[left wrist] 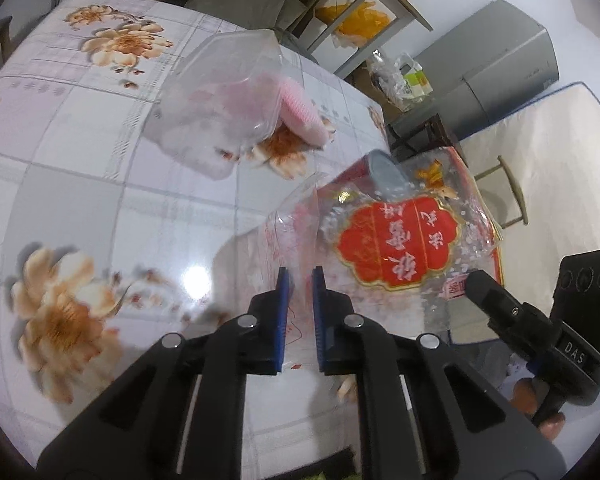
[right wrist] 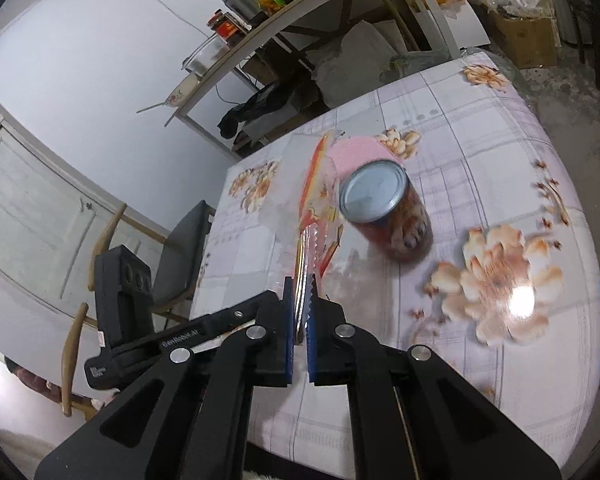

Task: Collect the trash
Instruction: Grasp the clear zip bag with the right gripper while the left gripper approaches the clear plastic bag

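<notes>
Over the floral table [right wrist: 500,128]: both grippers pinching one clear plastic bag [left wrist: 400,236].
Left gripper [left wrist: 300,280] fingers nearly together on the bag's clear edge; right gripper [right wrist: 300,288] clamped tight on its other edge. Can [right wrist: 384,208] stands just beside the bag; pink brush [left wrist: 304,116] lies behind, under a clear tub [left wrist: 220,92].

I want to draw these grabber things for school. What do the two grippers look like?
Both are black, built from flat angular arms joined by round silver pins. The left gripper and right gripper each have two blue ridged pads on the inside of the fingers. White lettering is printed on the side of each, and a black box with three round buttons sits at the back.
</notes>
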A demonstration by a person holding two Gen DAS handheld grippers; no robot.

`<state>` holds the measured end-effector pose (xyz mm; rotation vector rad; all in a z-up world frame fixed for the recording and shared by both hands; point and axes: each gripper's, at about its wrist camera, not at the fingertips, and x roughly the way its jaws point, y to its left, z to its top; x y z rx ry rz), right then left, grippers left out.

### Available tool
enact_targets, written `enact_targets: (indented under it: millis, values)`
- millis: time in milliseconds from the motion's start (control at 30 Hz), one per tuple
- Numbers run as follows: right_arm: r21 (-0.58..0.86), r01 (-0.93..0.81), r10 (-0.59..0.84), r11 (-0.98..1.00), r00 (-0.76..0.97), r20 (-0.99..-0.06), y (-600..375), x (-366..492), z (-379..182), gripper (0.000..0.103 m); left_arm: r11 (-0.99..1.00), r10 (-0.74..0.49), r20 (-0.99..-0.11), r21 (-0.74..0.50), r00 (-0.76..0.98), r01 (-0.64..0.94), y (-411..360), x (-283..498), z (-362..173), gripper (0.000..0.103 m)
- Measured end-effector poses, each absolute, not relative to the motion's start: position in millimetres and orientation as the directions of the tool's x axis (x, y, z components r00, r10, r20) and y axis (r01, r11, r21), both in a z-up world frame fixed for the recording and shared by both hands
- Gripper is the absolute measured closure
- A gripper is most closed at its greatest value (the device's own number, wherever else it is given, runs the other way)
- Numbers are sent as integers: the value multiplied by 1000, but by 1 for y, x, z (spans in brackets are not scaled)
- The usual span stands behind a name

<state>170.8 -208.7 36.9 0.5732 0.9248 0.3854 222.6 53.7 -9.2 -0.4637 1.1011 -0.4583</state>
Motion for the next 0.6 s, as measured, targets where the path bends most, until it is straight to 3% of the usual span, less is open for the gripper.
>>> enact_targets:
  millis: [167,433,600]
  values:
    - [591,-40,520,805,526,-673,-205,151,21,98,823,-558,-745,-552,365,132,63,205,-16,92]
    - [637,-20,557,771,506,-658,-202,153,4,98,808,-584,-735,-568,346,158,58,200,-19,67]
    - [641,-12,560,767,501,-660,-202,155,0,98,820,-570,-752,-546,331,172,47,202,-24,65]
